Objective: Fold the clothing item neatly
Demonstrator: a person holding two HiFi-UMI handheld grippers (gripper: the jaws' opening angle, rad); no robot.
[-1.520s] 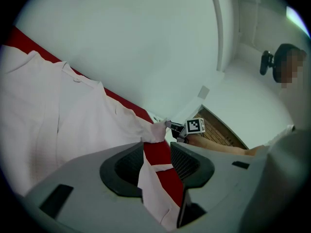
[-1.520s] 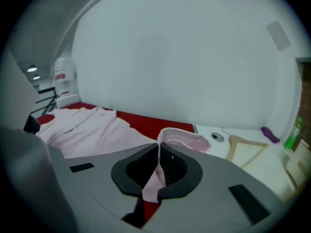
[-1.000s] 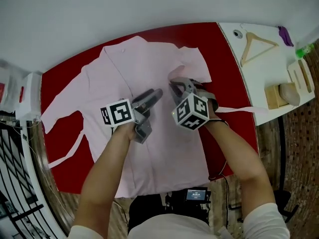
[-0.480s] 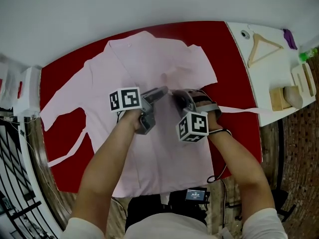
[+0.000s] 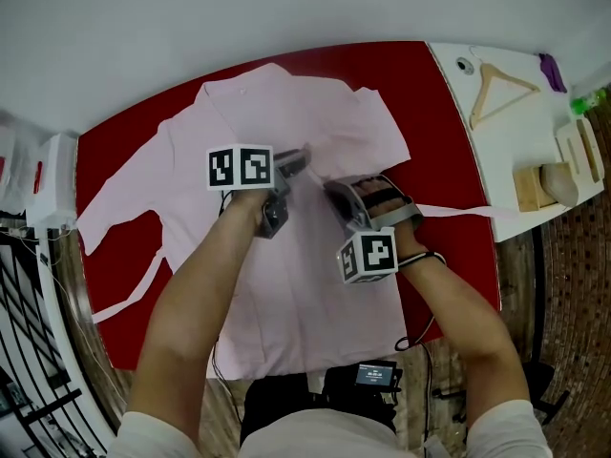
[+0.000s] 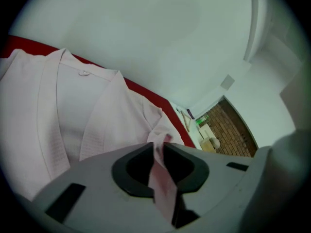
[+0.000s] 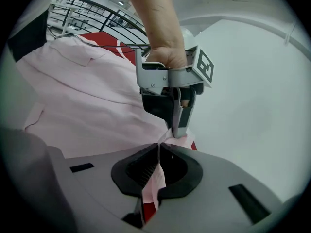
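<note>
Red table [image 5: 430, 84], white wall: pink robe [image 5: 286, 294] spread flat. White side counter [image 5: 498, 153]: wooden hanger [image 5: 480, 94]. Left gripper [image 5: 304, 154] jaws just closing on robe fabric; right gripper [image 5: 330, 188] clamped on it

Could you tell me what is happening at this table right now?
A person is folding a pink robe spread on the red table, with a gripper in each hand. The right gripper is shut on a pinch of fabric near the robe's middle; the left gripper, beside it, has just been closing its jaws on fabric too.

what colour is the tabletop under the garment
Red tabletop, under the pale pink garment; the head view shows it best.
</note>
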